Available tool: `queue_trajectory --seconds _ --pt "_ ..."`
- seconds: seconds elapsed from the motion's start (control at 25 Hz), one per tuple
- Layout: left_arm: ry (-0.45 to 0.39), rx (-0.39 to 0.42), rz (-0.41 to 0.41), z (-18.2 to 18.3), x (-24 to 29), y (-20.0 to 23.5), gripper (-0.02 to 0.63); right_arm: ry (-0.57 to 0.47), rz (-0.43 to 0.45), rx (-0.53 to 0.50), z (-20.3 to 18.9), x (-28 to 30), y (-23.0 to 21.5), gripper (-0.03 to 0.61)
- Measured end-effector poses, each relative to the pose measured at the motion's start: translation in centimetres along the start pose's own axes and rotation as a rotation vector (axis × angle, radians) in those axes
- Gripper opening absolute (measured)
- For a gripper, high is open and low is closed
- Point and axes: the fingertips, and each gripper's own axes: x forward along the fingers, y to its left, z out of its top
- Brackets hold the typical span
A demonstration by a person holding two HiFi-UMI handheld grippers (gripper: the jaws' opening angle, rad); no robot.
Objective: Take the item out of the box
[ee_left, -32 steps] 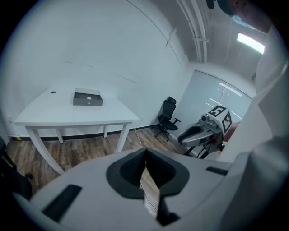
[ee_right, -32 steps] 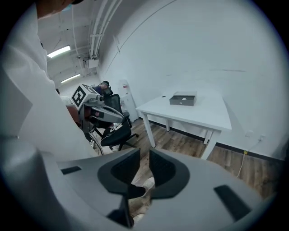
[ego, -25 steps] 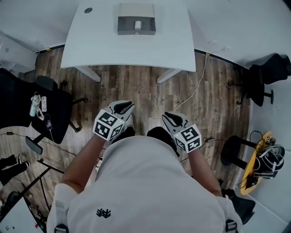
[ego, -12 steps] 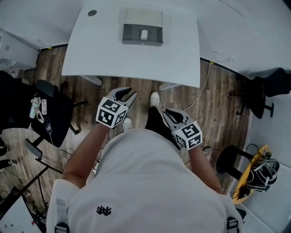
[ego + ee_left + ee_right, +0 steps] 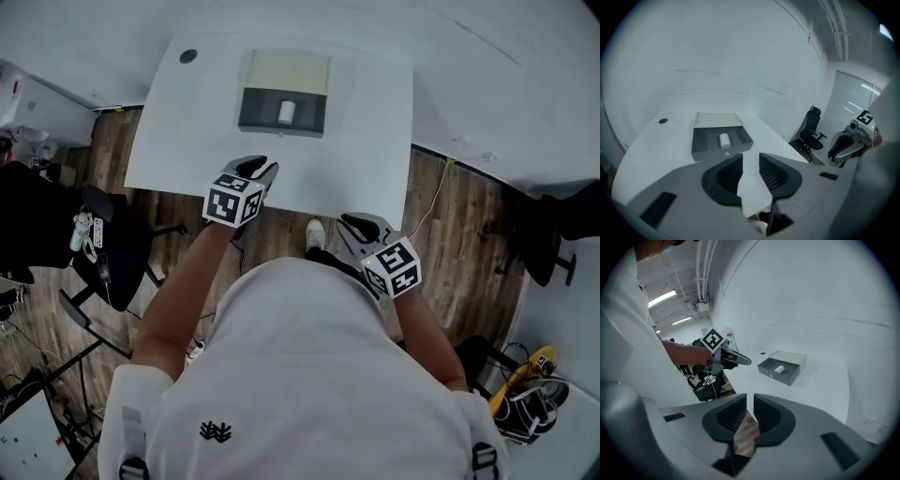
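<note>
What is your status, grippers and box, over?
Left gripper just opening, empty; right gripper narrowly apart, empty. White roll lies in the open box, untouched. Nothing in the way.

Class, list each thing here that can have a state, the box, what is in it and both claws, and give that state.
box: open, inside uncovered, on the table.
white roll: lying in the box, untouched.
left claw: open, empty, jaws have just been opening.
right claw: jaws a narrow gap apart, empty.
</note>
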Motion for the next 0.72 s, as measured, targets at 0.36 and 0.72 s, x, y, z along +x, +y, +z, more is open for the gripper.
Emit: queue_trajectory --seconds 0.36,0.72 --pt "0.134 -0.025 0.115 4.1 8.8 4.9 0.150 -0.014 0.005 0.052 -0.8 -1.7 -7.5 0.048" --pt "0.320 -0.051 0.221 2.8 13.4 9.8 0.181 -0.004 0.003 0.123 -2.7 -2.7 -11.6 0.048"
